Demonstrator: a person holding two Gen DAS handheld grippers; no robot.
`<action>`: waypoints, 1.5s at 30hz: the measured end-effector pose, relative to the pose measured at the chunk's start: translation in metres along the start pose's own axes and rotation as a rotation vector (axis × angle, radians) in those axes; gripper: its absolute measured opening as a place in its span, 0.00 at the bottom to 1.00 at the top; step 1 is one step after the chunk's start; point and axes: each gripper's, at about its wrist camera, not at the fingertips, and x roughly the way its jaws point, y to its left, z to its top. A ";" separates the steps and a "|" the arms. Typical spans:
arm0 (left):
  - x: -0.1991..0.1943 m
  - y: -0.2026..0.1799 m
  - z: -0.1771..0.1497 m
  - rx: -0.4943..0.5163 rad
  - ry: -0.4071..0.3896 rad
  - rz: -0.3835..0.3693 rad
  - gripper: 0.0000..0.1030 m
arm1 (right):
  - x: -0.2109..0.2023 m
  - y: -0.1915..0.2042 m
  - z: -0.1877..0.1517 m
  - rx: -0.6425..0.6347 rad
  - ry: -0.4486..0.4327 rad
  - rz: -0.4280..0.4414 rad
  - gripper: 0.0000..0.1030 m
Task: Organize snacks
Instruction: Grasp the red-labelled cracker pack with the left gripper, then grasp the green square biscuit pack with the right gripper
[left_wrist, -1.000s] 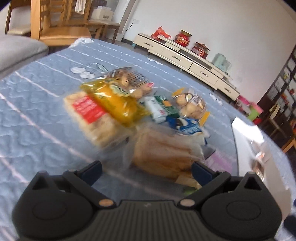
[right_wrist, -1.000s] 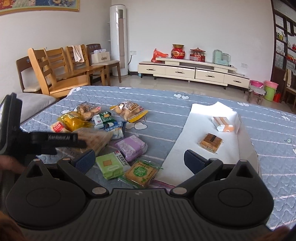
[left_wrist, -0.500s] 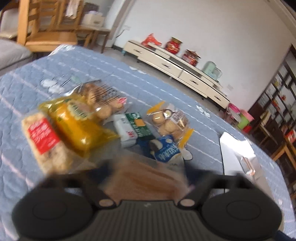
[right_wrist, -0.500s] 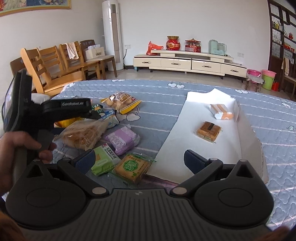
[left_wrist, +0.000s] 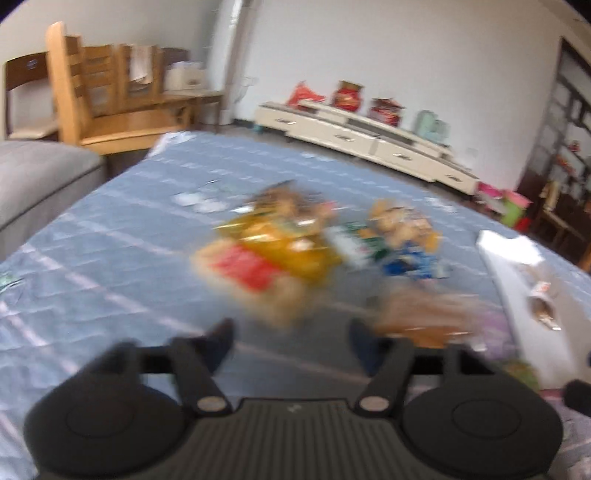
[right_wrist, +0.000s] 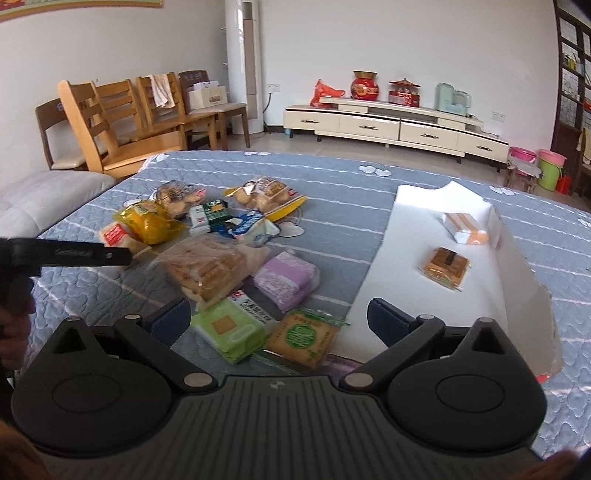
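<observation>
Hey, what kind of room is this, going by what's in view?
Most likely a home living room: a low cream TV cabinet along the wall, wooden chairs, a tall standing air conditioner, and snack packets on a quilted blue cover.

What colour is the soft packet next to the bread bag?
Pale purple packet, clearest in the right wrist view.

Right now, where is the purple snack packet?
In the right wrist view the purple snack packet lies on the blue quilt, left of the white sheet, between the clear bag of bread and the green packet.
</observation>
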 end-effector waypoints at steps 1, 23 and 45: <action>0.003 0.008 0.002 -0.011 0.008 0.002 0.77 | 0.002 0.003 -0.001 -0.006 0.006 0.008 1.00; 0.063 0.022 0.039 0.066 0.097 0.079 0.88 | 0.016 0.014 -0.003 -0.080 0.058 0.021 1.00; 0.014 0.013 0.016 0.188 -0.017 0.102 0.34 | 0.057 0.019 -0.016 -0.205 0.072 0.127 1.00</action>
